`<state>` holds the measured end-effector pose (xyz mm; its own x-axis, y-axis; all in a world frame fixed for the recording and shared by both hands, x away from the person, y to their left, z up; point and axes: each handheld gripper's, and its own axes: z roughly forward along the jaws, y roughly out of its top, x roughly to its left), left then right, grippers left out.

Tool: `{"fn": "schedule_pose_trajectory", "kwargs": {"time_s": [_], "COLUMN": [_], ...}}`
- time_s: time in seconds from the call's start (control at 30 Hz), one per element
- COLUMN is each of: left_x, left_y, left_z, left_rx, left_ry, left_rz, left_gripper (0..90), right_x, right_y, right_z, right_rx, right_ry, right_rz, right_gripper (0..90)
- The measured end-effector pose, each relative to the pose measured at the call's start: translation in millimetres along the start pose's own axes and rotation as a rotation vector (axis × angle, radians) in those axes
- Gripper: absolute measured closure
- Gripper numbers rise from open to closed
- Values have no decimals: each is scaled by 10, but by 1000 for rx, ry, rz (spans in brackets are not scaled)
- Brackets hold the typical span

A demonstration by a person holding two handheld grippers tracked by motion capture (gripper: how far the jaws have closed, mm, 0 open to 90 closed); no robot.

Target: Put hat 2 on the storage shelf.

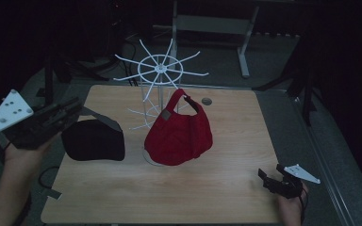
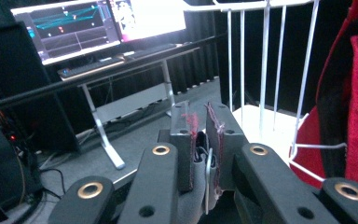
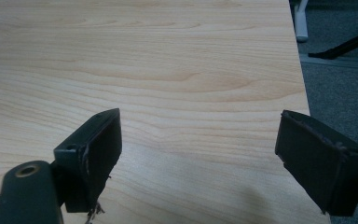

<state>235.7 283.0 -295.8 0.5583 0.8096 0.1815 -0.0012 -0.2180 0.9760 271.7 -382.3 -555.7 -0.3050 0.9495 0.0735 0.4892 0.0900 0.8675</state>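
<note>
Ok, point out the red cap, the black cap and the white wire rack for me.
red cap (image 1: 179, 134), high view, on its crown.
black cap (image 1: 94, 140), high view, on its crown.
white wire rack (image 1: 160, 68), high view, on the hub of its top ring.

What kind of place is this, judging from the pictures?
Probably a lab or recording workspace, not a shop: a wooden table holds a white wire rack with a red cap, while lit monitors stand on a desk nearby.
</note>
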Motion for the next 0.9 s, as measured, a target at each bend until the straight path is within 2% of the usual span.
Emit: {"fn": "schedule_pose_trajectory", "kwargs": {"time_s": [0.03,0.37,0.67,0.83,0.9], "left_x": [-3,-64,-148,-151,-166], "left_y": [31,331,647,782,841], "left_z": [3,-11,129,170,189], "left_rx": [-7,-73,-103,-134,-156], "left_ry": [-12,-40,-68,-90,-83], "left_rz": [-3,13,67,61,70], "left_gripper": [826,826,825,825,825], "right_x": [0,1,2,6,8], "right_y": [0,-1,-2,-3,-3], "right_z": [0,-8,-23,-19,-19], "right_rx": [0,-7,-23,-18,-19], "right_ry": [1,6,10,9,8], "right_rz": [0,-1,-8,-9,-12], "right_gripper": [145,145,144,144,144]}}
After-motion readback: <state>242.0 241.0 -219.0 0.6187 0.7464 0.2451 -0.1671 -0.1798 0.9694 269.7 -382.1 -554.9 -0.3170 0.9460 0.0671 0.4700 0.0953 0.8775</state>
